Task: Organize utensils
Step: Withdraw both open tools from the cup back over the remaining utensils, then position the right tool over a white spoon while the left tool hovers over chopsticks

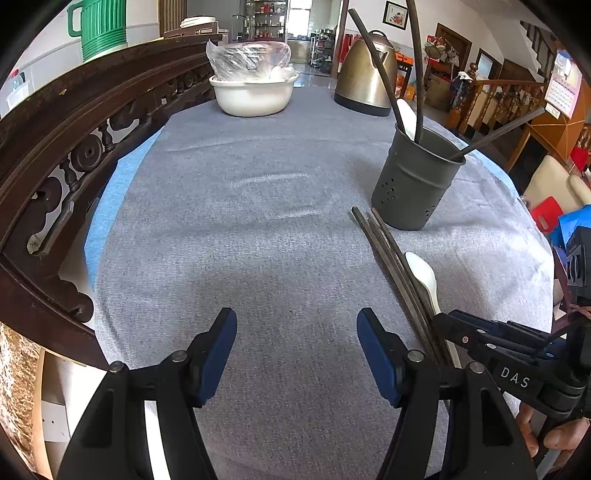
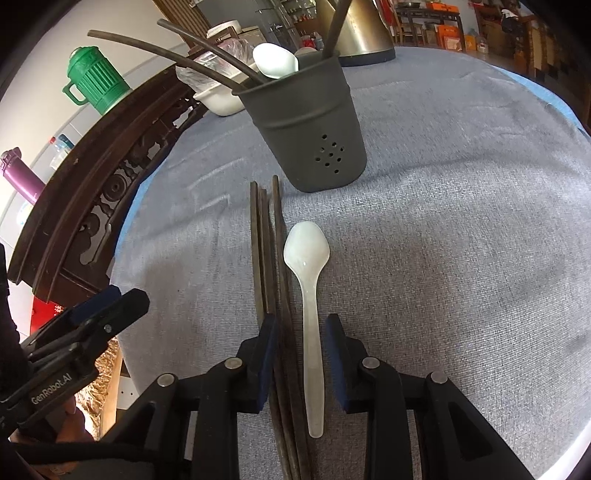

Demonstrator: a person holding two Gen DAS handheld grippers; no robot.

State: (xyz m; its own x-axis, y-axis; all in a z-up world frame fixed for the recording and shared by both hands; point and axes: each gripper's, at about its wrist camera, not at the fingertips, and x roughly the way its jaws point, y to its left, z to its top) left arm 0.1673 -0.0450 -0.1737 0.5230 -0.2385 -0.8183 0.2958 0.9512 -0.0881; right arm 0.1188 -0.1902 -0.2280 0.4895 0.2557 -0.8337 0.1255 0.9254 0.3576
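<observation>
A dark grey utensil holder stands on the grey cloth with chopsticks and a white spoon in it. Several dark chopsticks and a white spoon lie on the cloth in front of it. My right gripper is open, its pads on either side of the spoon handle and one chopstick, low over the cloth. It shows in the left wrist view at the right. My left gripper is open and empty over bare cloth, left of the utensils.
A white bowl with a plastic bag and a metal kettle stand at the far end of the table. A carved dark wooden rail runs along the left edge. A green jug stands behind it.
</observation>
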